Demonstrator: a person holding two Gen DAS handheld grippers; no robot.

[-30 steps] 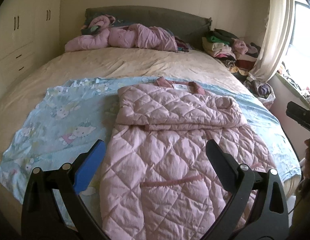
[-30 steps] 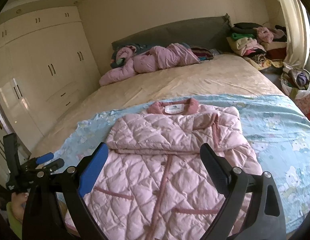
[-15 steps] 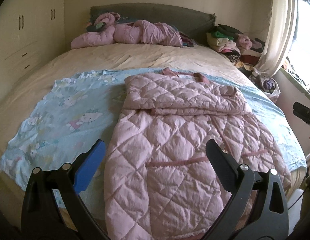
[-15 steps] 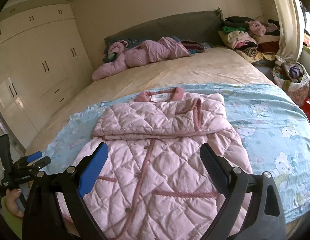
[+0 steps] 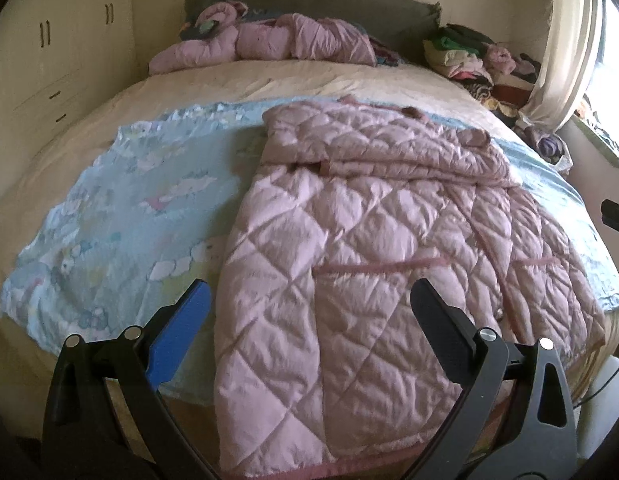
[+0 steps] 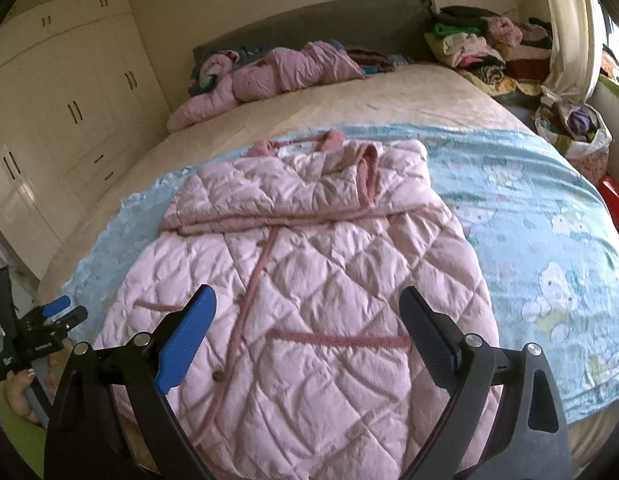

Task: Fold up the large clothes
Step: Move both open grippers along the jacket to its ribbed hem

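Below both tools: pink quilted coat [image 5: 349, 248] on bed; left tool [image 5: 309, 320], right tool [image 6: 307, 320] spread apart, empty.

Cream wardrobe [image 6: 69, 112] left; grey headboard [image 5: 309, 0]; curtained window [image 5: 569, 40] right, daylight.

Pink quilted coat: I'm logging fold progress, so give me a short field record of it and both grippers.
garment: pink quilted coat, front up
fold state: sleeves folded across the chest; lower body still flat
surface: blue cartoon blanket on the bed
hem: at the near bed edge
left gripper: jaws open, empty, above the hem
right gripper: jaws open, empty, above the hem
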